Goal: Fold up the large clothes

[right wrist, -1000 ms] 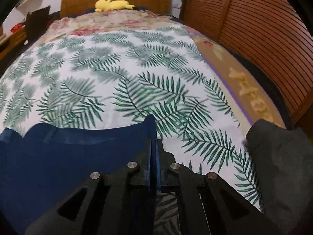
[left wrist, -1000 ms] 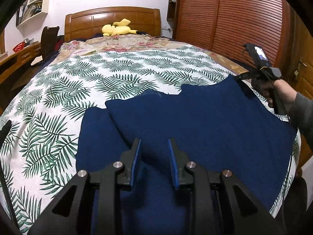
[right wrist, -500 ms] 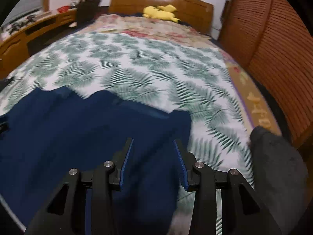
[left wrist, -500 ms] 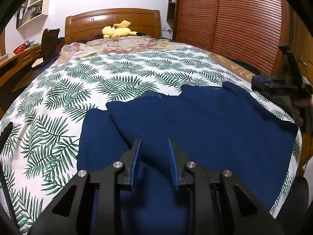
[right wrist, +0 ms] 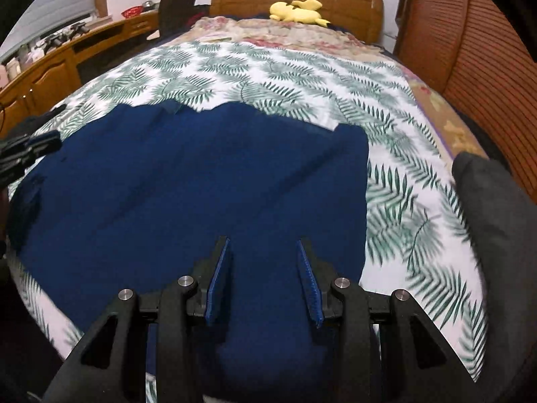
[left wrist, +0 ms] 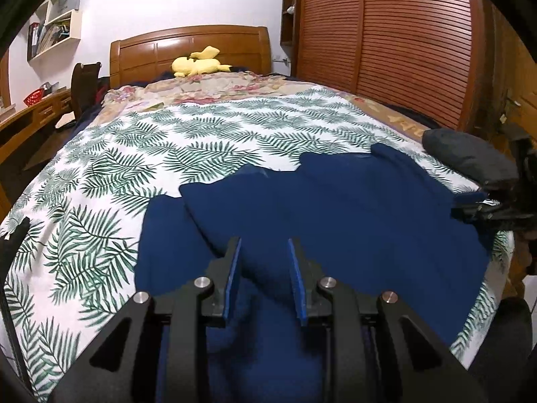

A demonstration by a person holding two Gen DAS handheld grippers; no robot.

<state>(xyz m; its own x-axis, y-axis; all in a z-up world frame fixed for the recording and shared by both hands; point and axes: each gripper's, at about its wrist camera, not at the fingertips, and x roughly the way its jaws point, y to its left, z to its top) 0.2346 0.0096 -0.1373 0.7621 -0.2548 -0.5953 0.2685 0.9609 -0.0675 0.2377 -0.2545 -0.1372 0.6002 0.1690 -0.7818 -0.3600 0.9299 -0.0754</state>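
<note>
On the far left you had a wooden desk along the wall, with a red basket on it and white shelves above. Next to it stood the big bed, and its leaf-print sheet was white with green leaves. At the head of the bed a yellow soft toy lay in front of the wooden headboard. The blue garment lay spread flat on the near part of the sheet, right in front of you, and its left part was folded over on itself. Your left gripper was over the near edge of the blue garment. Its jaws stood a little apart with the cloth under them, and I could not see the pads squeezing anything. Your right gripper was over the near right part of the same garment. Its jaws had just been opening, they stood apart now, and nothing was pinched between them; the cloth only lay below. In the left camera you could see that gripper at the right edge of the blue cloth. To the right of the garment a dark grey piece of clothing sat on the edge of the bed. On the far right was the brown slatted wardrobe.
</note>
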